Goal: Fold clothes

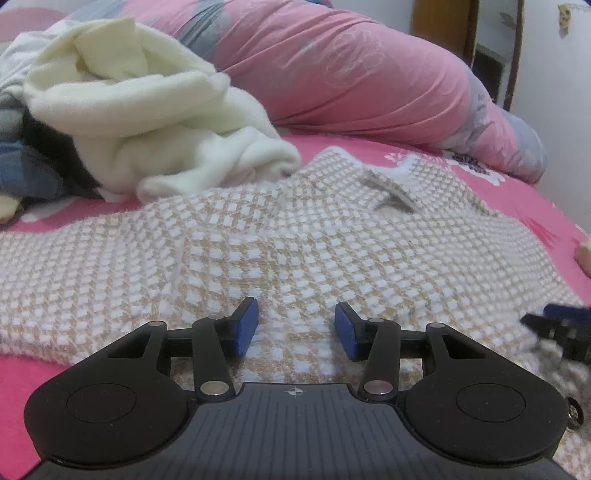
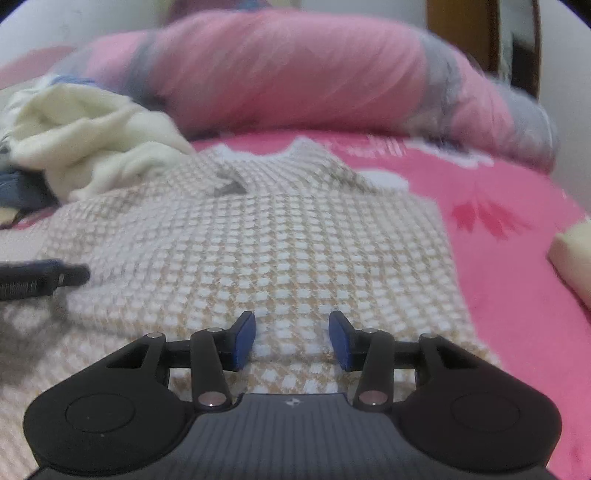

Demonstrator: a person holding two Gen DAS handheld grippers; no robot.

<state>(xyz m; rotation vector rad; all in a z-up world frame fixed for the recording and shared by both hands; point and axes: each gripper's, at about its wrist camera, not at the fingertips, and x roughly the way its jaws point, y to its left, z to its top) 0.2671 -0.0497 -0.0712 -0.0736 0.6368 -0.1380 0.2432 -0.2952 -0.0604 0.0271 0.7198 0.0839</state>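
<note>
Beige-and-white checked knit sweater (image 1: 295, 236) lies spread flat on your pink bed sheet (image 1: 517, 199); your left gripper (image 1: 295, 328) and right gripper (image 2: 291, 338) hover above it, jaws parted, empty.

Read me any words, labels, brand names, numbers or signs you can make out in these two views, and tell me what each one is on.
No readable words or numbers in either view.
Left tongs: a small crosshair mark on the grey body, a sign only, no text.
Right tongs: a small mark in the same spot, too blurred to read.
Checked sweater: its neck label is too small to read.
Yellow sticker on the wall: too small to read.
</note>
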